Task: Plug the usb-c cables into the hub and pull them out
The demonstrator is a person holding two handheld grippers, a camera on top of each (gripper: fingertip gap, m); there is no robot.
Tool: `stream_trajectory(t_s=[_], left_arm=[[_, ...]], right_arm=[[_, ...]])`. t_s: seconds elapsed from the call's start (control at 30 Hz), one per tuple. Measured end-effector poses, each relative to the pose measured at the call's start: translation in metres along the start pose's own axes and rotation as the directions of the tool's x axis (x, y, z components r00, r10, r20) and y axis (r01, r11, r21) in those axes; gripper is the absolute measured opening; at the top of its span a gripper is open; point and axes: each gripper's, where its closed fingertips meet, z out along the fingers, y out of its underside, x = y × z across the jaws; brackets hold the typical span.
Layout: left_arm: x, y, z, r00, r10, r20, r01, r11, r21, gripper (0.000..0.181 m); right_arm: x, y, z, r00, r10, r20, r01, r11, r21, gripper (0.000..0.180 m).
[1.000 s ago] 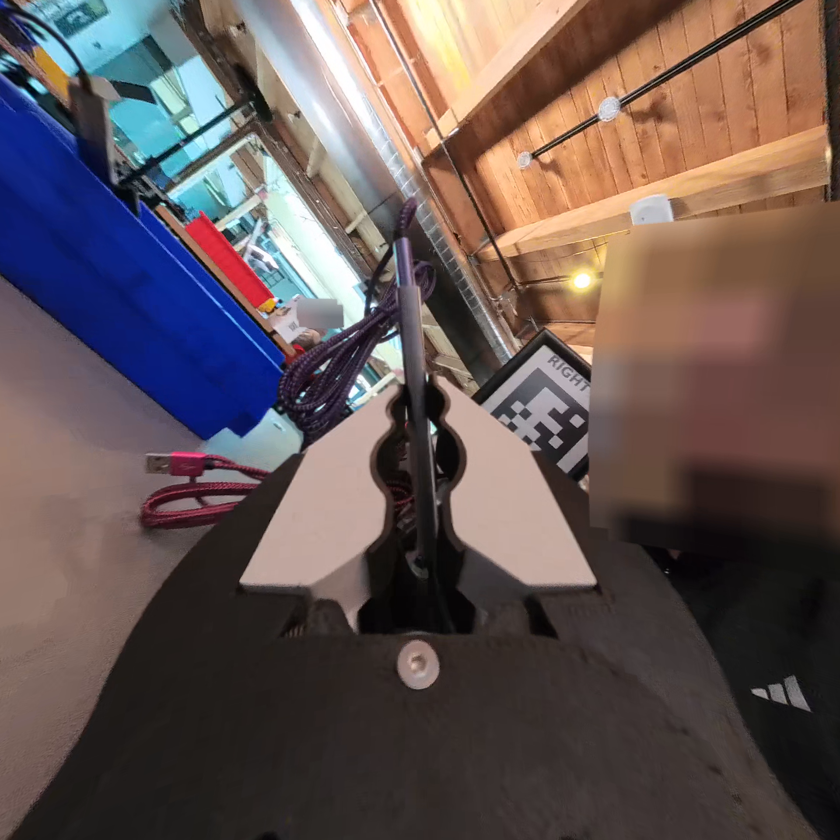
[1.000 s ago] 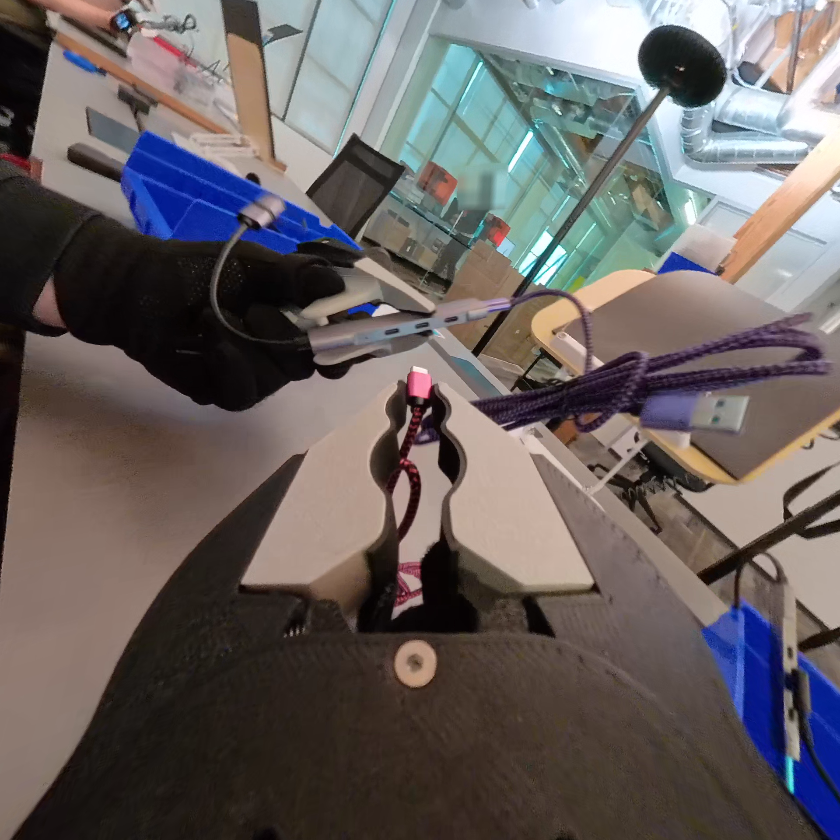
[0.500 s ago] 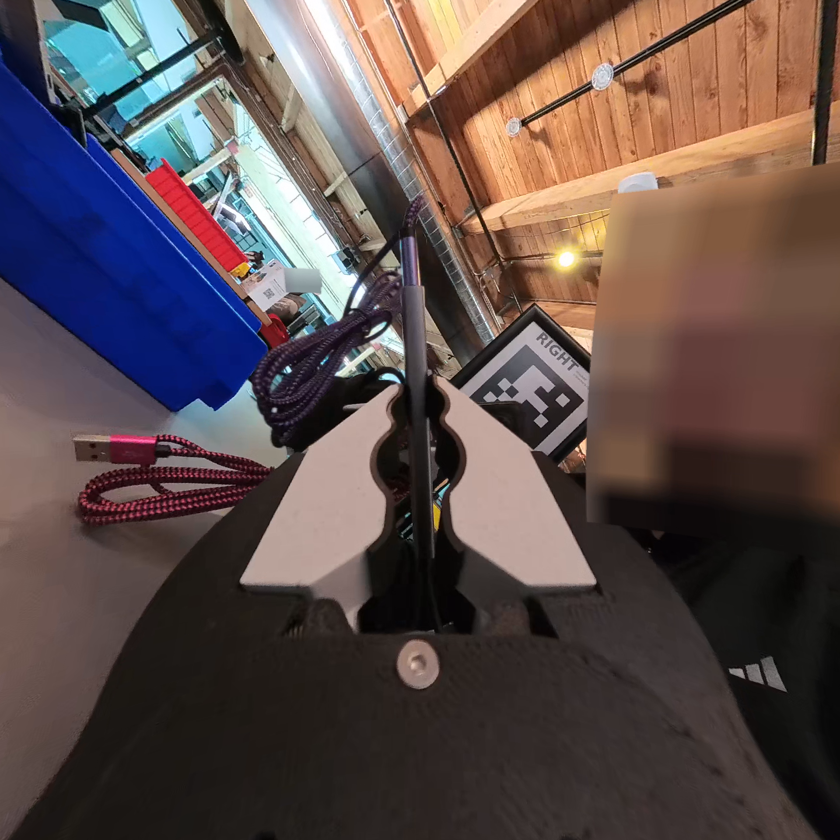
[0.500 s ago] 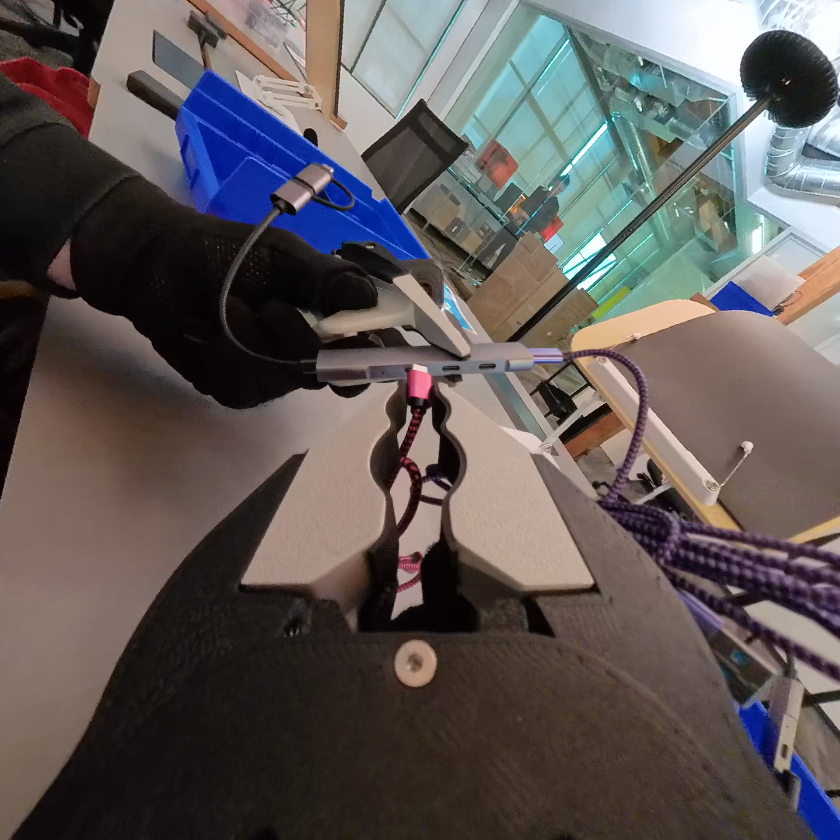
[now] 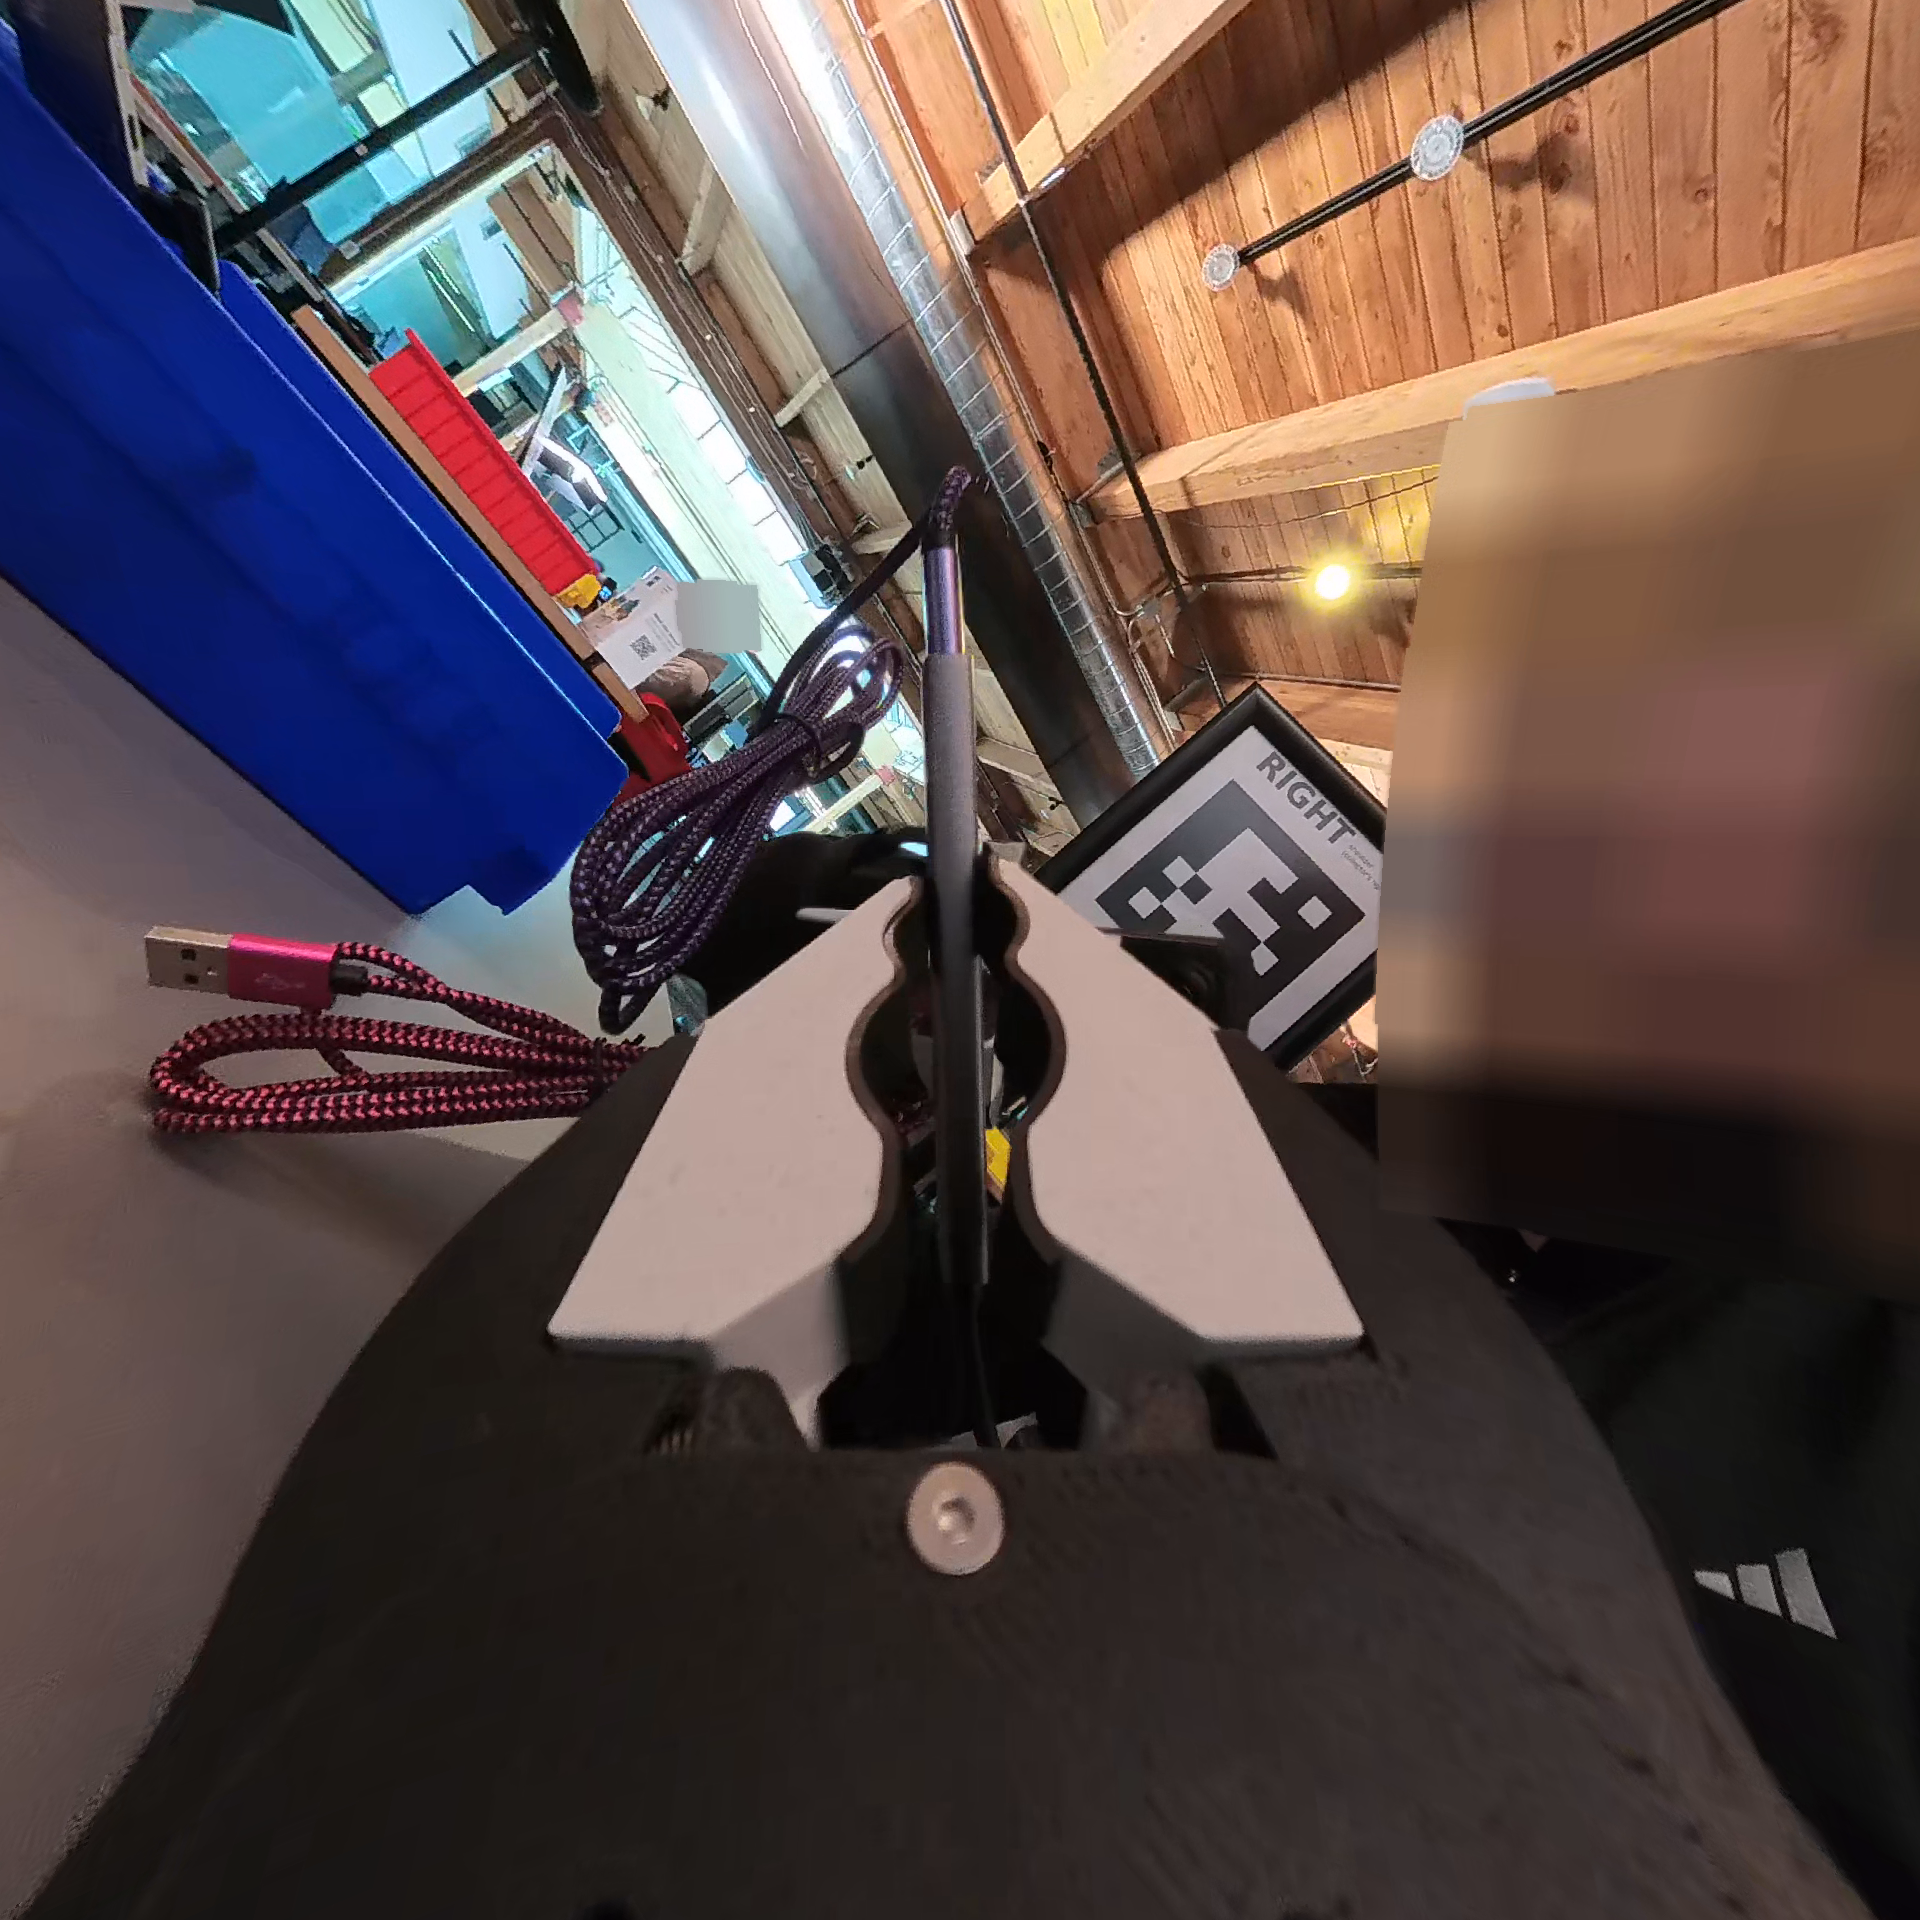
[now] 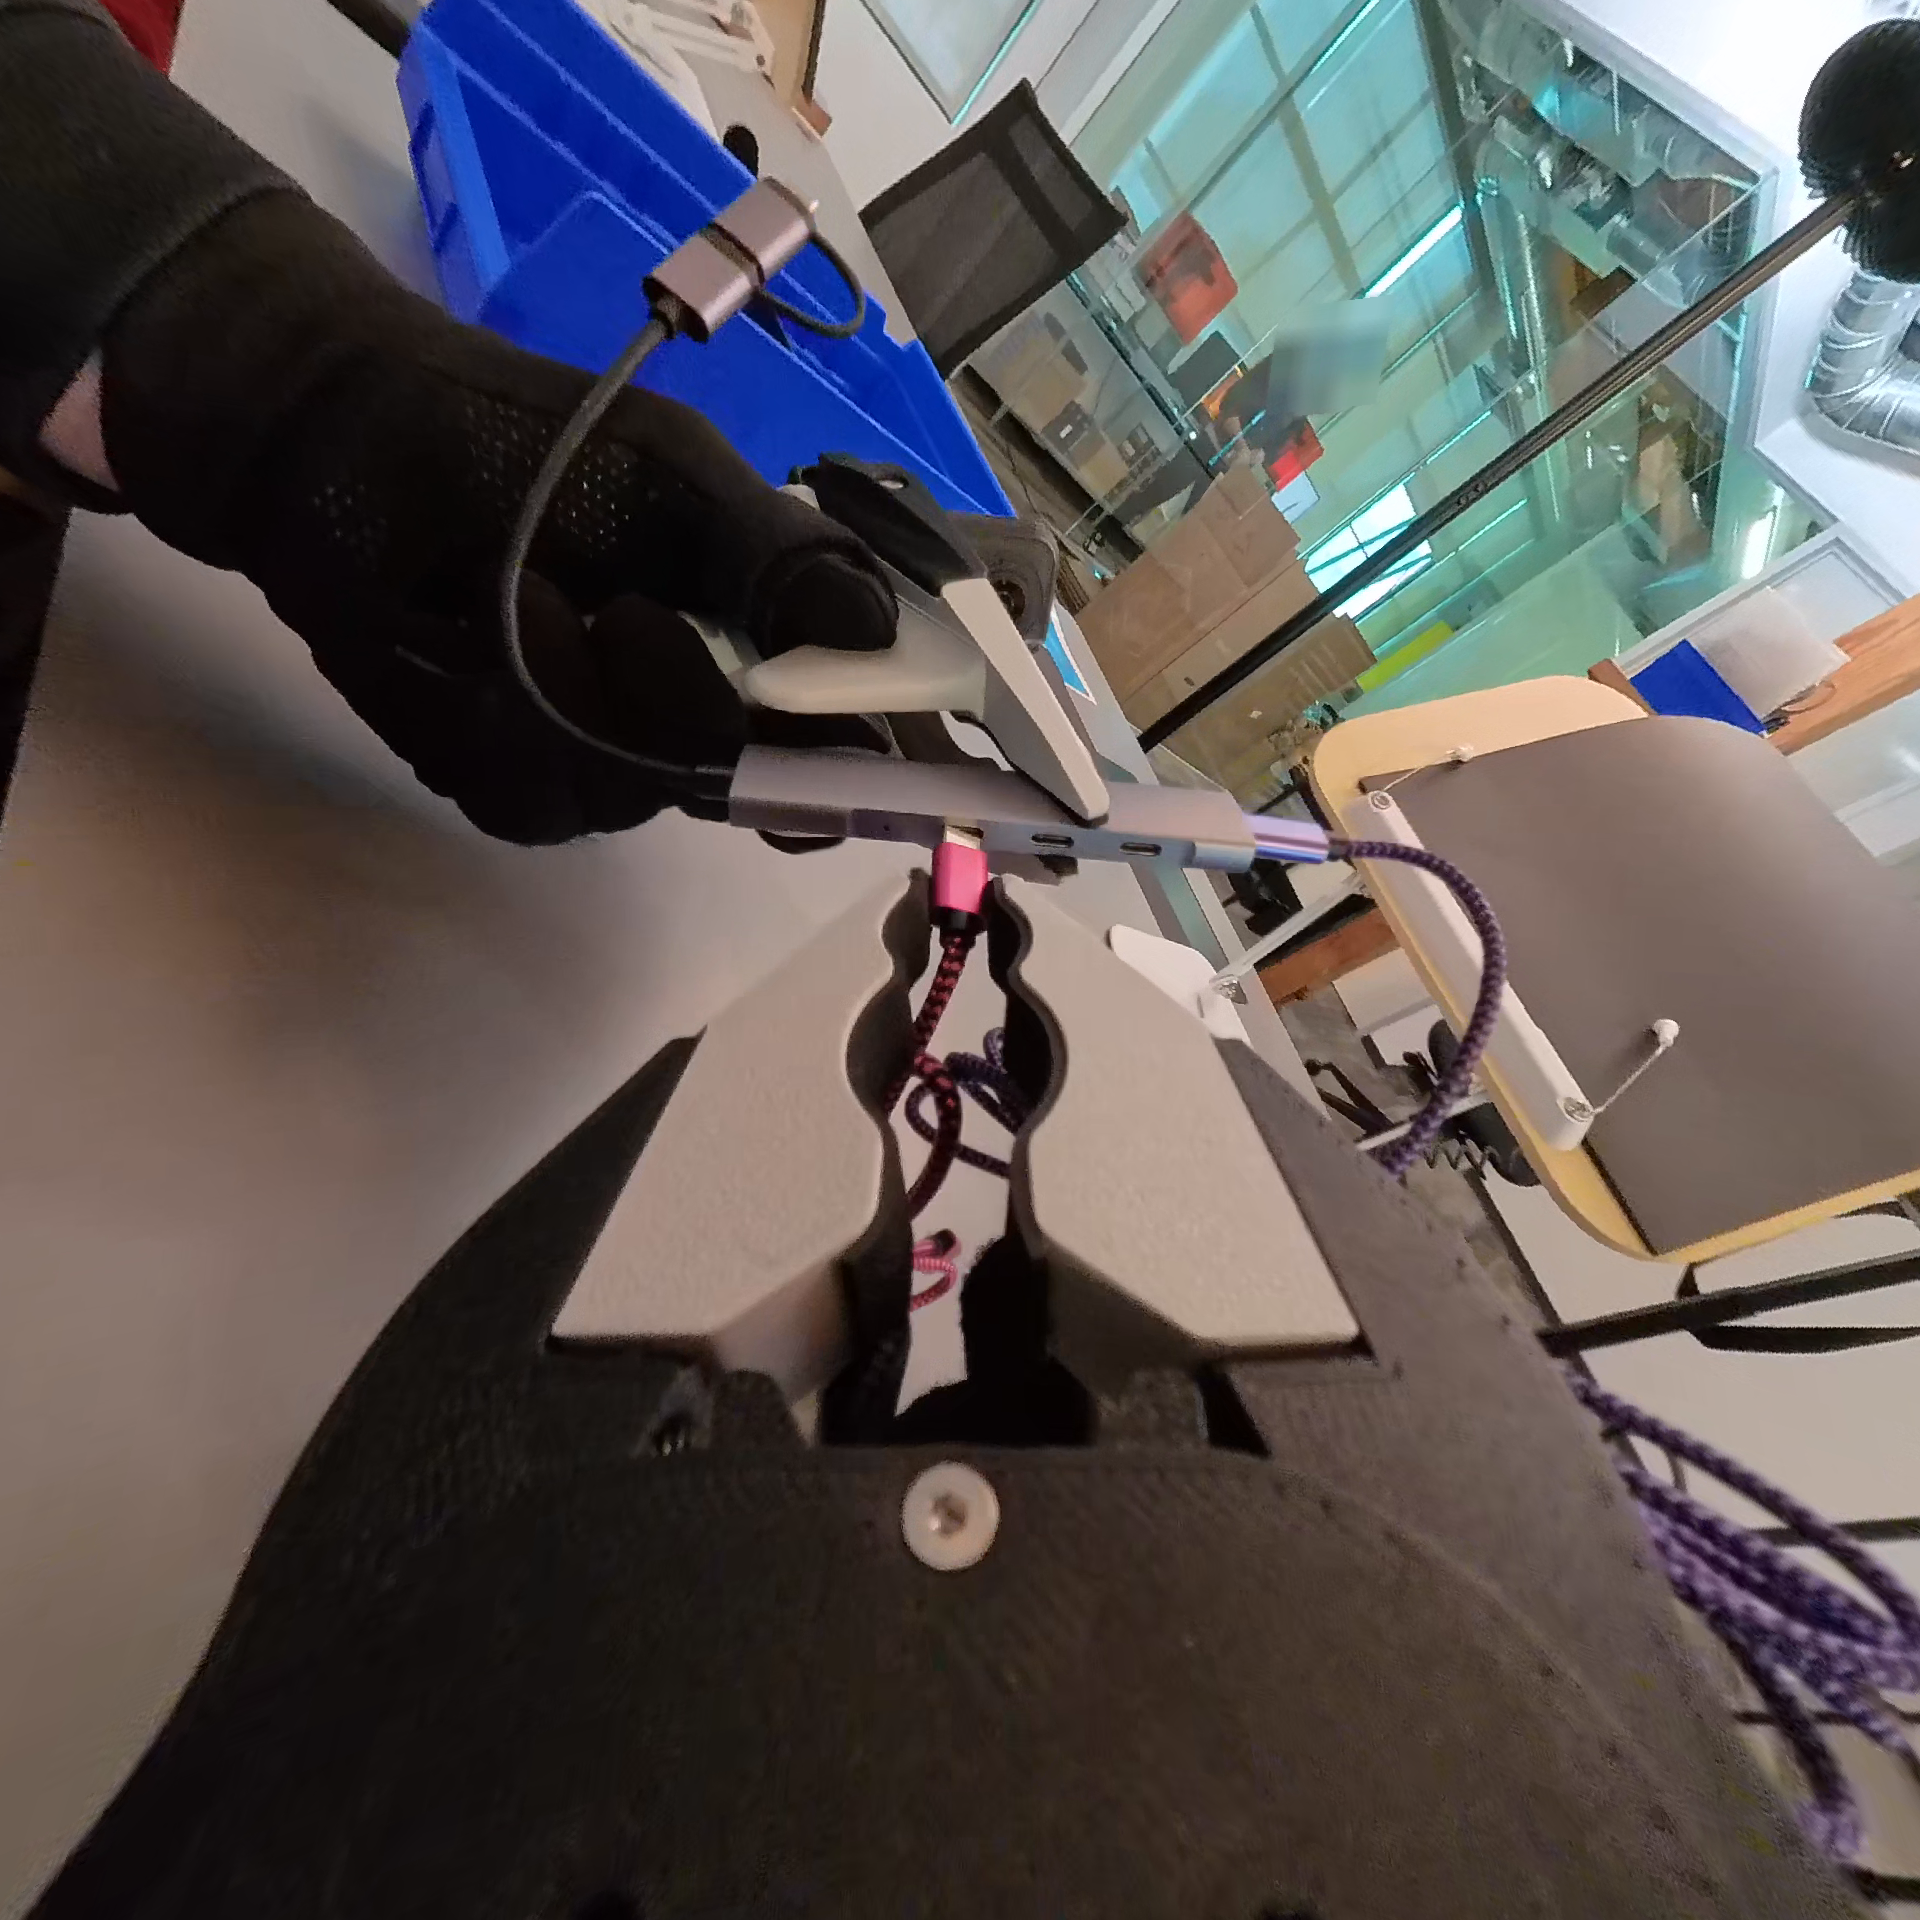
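Observation:
My left gripper [image 5: 958,894] is shut on the grey hub [image 5: 951,790], held edge-on above the table. In the right wrist view the hub [image 6: 935,805] lies level, gripped by the left gripper [image 6: 1081,800] in a black-gloved hand [image 6: 416,540]. A purple cable [image 6: 1455,997] is plugged into the hub's right end; its coil [image 5: 707,862] hangs down. My right gripper [image 6: 961,894] is shut on the pink cable's USB-C plug [image 6: 958,868], whose metal tip sits at a port on the hub's underside. The pink cable's USB-A end [image 5: 239,961] lies on the table.
A blue bin [image 5: 260,582] stands at the table's far side, also in the right wrist view [image 6: 644,260]. The hub's short tail with a grey adapter [image 6: 732,255] loops over the glove. A chair [image 6: 1662,987] stands off the table's right edge. The grey table [image 6: 260,1039] stretches left. Both grippers' tips are close together, under 4 cm apart.
My right gripper has brought the pink plug up from below the hub until its tip meets a port. The hub has swung level and closer. The purple coil has dropped lower.

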Motion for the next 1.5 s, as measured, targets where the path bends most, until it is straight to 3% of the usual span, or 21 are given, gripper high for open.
stream_trajectory(t_s=[0.37,0.83,1.5], left_arm=[[-0.005,0.001,0.003,0.995,-0.090,0.036,0.089,0.996,0.009,0.007],[-0.011,-0.002,0.002,0.994,-0.063,0.084,0.058,0.996,0.062,0.007],[-0.008,-0.018,-0.004,0.981,0.017,0.195,-0.045,0.989,0.141,0.008]], right_arm=[[0.001,0.002,0.001,0.990,-0.134,-0.032,0.131,0.988,-0.086,0.008],[0.000,0.005,0.005,0.998,-0.062,0.012,0.063,0.994,-0.085,0.008],[0.008,0.003,0.021,0.993,0.028,-0.117,-0.044,0.989,-0.142,0.008]])
